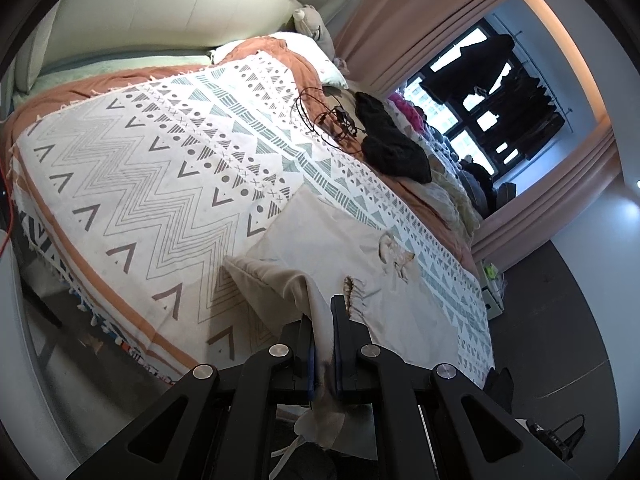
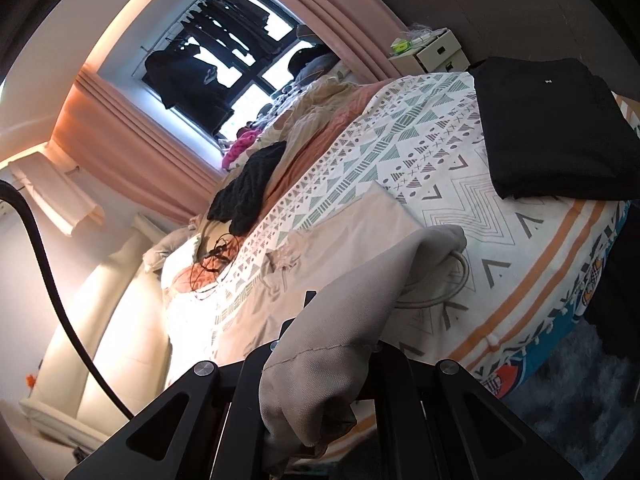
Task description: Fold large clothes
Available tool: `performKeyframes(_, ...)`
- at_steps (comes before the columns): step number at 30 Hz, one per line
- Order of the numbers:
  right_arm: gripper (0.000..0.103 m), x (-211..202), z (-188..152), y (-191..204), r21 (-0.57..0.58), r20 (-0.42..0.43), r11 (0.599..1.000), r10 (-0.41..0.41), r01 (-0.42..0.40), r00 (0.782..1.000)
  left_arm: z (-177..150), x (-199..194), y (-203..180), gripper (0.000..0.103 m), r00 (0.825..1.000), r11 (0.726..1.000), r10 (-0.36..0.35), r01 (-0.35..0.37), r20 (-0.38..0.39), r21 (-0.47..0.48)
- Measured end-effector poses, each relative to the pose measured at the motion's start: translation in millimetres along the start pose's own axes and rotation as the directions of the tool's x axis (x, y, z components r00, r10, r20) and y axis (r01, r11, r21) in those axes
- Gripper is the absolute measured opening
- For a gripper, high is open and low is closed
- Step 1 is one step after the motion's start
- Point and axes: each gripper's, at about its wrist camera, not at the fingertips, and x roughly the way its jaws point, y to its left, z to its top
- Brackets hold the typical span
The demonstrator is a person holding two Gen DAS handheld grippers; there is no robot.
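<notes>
A large beige garment (image 1: 340, 256) with a small print on its chest lies spread on the patterned bedspread (image 1: 152, 168). My left gripper (image 1: 323, 312) is shut on a lifted edge of it, the cloth pinched between the two black fingers. In the right wrist view the same beige garment (image 2: 336, 248) drapes thickly over my right gripper (image 2: 320, 320), which is shut on a bunched fold; the cloth hides its fingertips. A ribbed cuff or hem loop of the garment hangs at the fold's far end.
A folded black garment (image 2: 552, 128) rests near the bed's edge. A black knit piece (image 1: 392, 144), tangled cables (image 1: 332, 120) and a heap of clothes (image 2: 316, 108) lie by the window side. Pillows (image 1: 304, 52) sit at the headboard; a small drawer unit (image 2: 436, 52) stands beyond the bed.
</notes>
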Motion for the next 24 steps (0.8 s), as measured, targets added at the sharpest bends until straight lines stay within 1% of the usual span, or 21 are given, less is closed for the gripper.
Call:
performKeyframes(4,0.008,24,16,9,-0.001,0.005,1.0,-0.017,0.017,1.0,20,20,-14,0.006,1.0,1.0,0.018,-0.018,-0.003,0.006)
performKeyframes(11,0.008,74,49,27,-0.008,-0.014,0.999,-0.035,0.035,0.999,53,59,-34,0.006,0.999,0.999,0.051,-0.051,0.001,-0.002)
performKeyframes(17,0.008,118,74,34,0.012,-0.026,0.999,-0.044,0.044,0.999,79,95,-48,0.006,0.996,0.996,0.086,-0.086,0.015,-0.004)
performKeyframes(24,0.008,174,92,37,0.047,-0.019,0.997,-0.063,0.064,0.998,103,153,-58,0.006,0.991,0.991,0.13,-0.13,0.006,0.002)
